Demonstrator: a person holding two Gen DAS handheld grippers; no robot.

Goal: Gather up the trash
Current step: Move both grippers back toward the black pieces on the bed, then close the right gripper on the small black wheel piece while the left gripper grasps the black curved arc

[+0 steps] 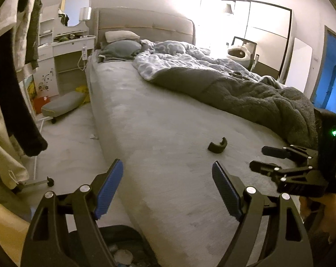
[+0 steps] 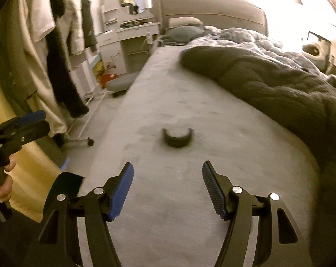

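Observation:
A small dark curved piece [image 1: 217, 148] lies alone on the bare grey sheet of the bed [image 1: 157, 115]. In the right wrist view the same piece [image 2: 178, 138] sits just ahead of my right gripper [image 2: 167, 178], which is open with nothing between its blue pads. My left gripper [image 1: 167, 178] is also open and empty, hovering over the bed's near corner. Below it a dark trash bin [image 1: 123, 253] holds crumpled white scraps. The right gripper [image 1: 258, 157] shows at the right edge of the left view, and the left gripper [image 2: 38, 122] at the left edge of the right view.
A rumpled grey and blue duvet [image 1: 245, 93] covers the bed's right half. Clothes hang on a wheeled rack [image 1: 23, 77] at the left. A white vanity desk [image 1: 65, 44] with a mirror and a low grey stool [image 1: 63, 104] stand beyond the floor strip beside the bed.

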